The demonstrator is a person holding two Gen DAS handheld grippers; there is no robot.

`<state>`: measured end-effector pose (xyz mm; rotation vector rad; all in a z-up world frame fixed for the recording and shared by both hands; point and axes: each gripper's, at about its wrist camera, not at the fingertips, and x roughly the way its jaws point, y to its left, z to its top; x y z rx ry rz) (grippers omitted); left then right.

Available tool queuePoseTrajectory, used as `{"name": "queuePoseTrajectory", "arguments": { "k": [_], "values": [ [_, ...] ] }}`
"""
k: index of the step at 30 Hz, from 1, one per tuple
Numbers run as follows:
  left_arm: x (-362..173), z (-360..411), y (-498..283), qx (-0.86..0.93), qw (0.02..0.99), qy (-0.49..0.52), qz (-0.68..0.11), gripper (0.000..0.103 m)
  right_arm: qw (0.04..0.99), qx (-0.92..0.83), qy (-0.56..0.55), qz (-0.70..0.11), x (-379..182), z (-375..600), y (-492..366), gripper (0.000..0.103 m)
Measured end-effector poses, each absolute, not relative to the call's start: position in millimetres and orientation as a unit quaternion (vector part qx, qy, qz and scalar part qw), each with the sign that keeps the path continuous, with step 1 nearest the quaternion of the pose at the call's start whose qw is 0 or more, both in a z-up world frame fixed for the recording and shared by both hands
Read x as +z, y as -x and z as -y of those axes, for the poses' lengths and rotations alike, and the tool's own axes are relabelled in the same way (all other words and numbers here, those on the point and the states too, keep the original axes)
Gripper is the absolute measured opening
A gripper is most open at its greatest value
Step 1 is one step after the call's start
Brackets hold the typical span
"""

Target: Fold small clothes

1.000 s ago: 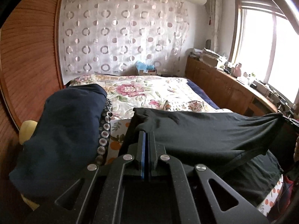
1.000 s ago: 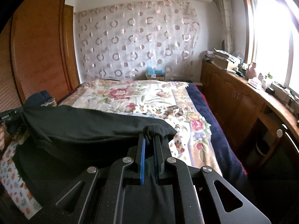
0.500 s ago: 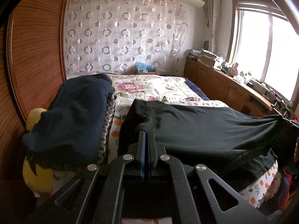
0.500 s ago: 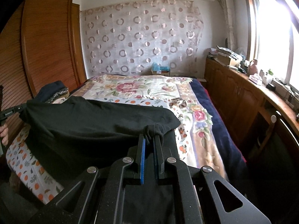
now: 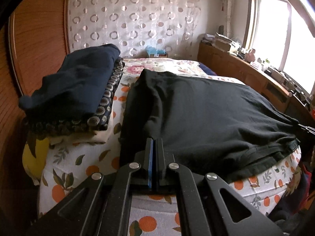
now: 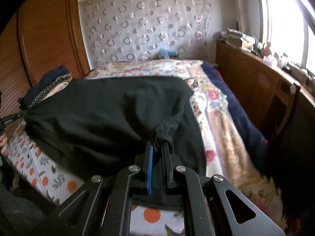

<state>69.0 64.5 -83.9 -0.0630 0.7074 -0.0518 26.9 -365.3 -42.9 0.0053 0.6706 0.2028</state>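
The black shirt [image 5: 206,118] covers most of the orange-print sheet [image 5: 78,157], so whatever's under it is hidden. Its near edge disappears behind the left gripper [image 5: 154,143], and the pinch itself can't be made out. In the right view the flowered quilt [image 6: 232,141] smears into blur toward the bottom. Only a sliver of a hand [image 6: 3,143] shows at the left edge. Stuff on the windowsill [image 5: 256,63] is too small, maybe bottles.
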Motion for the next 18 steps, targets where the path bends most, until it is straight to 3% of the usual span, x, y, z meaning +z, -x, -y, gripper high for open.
{"name": "queuePoseTrajectory", "arguments": {
  "k": [9,11,13,16,18],
  "values": [
    [-74.6,-69.1,-59.8,-0.024,0.939,0.030,-0.341,0.004,0.943,0.083,0.035,-0.320,-15.7,352.2,-23.4,0.010],
    [-72.4,-71.1,-55.4,-0.025,0.941,0.032,-0.336,0.025,0.946,0.079,0.044,-0.311,-8.2,348.8,-22.2,0.010],
    [-70.1,-73.2,-52.1,-0.026,0.943,0.037,-0.330,0.042,0.949,0.074,0.053,-0.302,-0.3,344.2,-22.8,0.022],
    [-69.3,-75.2,-49.8,-0.020,0.942,0.035,-0.333,0.057,0.952,0.083,0.052,-0.289,8.2,335.7,-24.1,0.044],
    [-70.6,-77.5,-48.0,-0.023,0.942,0.039,-0.333,0.068,0.951,0.096,0.051,-0.289,8.2,327.3,-28.5,0.045]
  ]
}}
